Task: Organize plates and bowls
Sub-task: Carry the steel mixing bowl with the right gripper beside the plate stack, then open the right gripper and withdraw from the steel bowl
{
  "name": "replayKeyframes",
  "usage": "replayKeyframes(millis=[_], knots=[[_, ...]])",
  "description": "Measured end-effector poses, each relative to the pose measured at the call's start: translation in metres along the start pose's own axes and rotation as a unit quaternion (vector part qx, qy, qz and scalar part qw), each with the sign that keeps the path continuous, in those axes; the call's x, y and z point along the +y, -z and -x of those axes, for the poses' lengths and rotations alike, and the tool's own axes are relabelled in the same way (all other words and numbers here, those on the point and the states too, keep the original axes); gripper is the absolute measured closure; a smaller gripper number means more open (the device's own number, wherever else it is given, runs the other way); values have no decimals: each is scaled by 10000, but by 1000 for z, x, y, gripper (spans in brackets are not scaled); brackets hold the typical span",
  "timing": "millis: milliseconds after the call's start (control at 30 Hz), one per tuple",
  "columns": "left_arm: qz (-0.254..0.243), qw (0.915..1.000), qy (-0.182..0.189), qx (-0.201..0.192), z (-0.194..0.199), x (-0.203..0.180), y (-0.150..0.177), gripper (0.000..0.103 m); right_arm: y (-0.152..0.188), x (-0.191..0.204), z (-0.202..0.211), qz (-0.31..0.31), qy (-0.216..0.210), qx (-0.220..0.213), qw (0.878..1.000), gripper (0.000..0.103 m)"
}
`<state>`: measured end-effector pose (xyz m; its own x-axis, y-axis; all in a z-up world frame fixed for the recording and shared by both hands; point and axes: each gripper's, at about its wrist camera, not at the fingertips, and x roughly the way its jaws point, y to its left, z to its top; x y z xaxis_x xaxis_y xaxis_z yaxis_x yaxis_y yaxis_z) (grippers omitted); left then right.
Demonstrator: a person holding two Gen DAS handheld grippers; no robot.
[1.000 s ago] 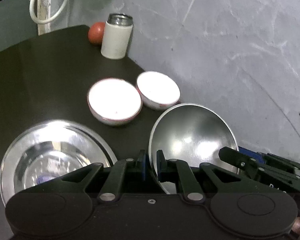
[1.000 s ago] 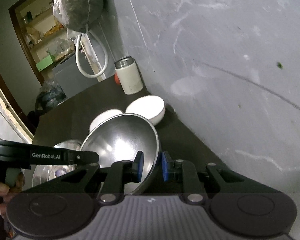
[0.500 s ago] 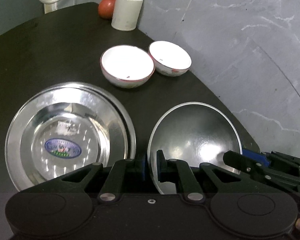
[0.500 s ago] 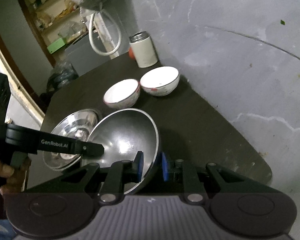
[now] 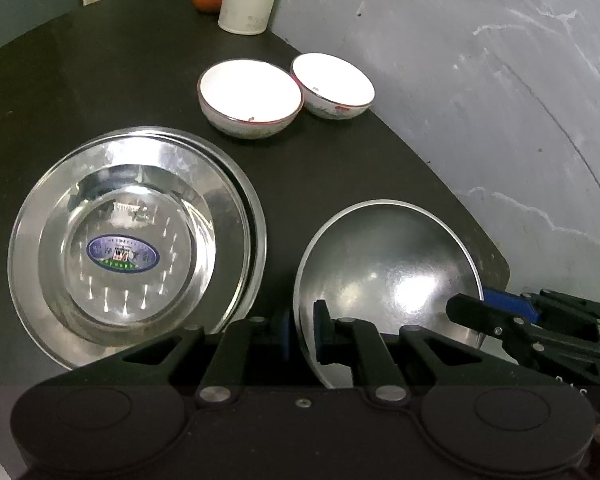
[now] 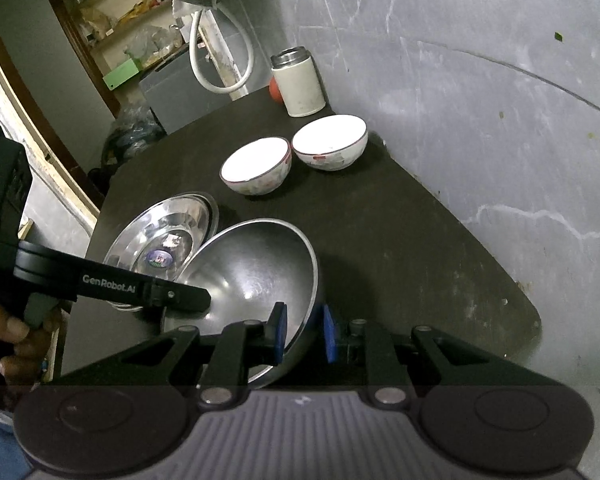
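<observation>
Both wrist views close above the dark table (image 5: 340, 184), facing the grey wall (image 6: 480, 100), sharing two white bowls (image 5: 250, 98).

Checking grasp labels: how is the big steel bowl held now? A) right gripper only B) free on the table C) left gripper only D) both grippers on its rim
D: the left gripper and right gripper each pinch the rim of the steel bowl, on opposite sides.

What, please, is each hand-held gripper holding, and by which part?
Both hold the steel bowl by its rim: left hand-held gripper at one edge, right hand-held gripper at the opposite edge.
</observation>
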<state>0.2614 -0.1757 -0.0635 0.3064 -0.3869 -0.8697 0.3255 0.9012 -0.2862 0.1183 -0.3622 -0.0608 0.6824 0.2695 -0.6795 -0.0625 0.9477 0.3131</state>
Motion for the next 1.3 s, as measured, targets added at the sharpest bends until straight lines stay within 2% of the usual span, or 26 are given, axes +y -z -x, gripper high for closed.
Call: replayKeyframes(millis=[767, 933, 1000, 1067, 1167, 1300], knots=[[-57, 9999, -112, -19, 7, 0, 4, 86, 2, -2, -8, -47, -132, 68, 9999, 74], [-159, 9997, -177, 1, 8, 0, 3, 78, 2, -3, -9, -109, -139, -16, 9998, 74], [-212, 9996, -201, -2, 9, -1, 3, 73, 1, -3, -8, -121, -118, -58, 9998, 70], [-243, 9995, -198, -16, 11, -1, 3, 71, 0, -4, -8, -144, -110, -77, 9998, 58], [-363, 9990, -250, -53, 15, -5, 1, 67, -1, -7, -7, -196, -107, -94, 9997, 52], [-505, 9979, -387, -134, 21, -8, -2, 51, -2, -9, -6, -255, -103, -152, 9995, 38]])
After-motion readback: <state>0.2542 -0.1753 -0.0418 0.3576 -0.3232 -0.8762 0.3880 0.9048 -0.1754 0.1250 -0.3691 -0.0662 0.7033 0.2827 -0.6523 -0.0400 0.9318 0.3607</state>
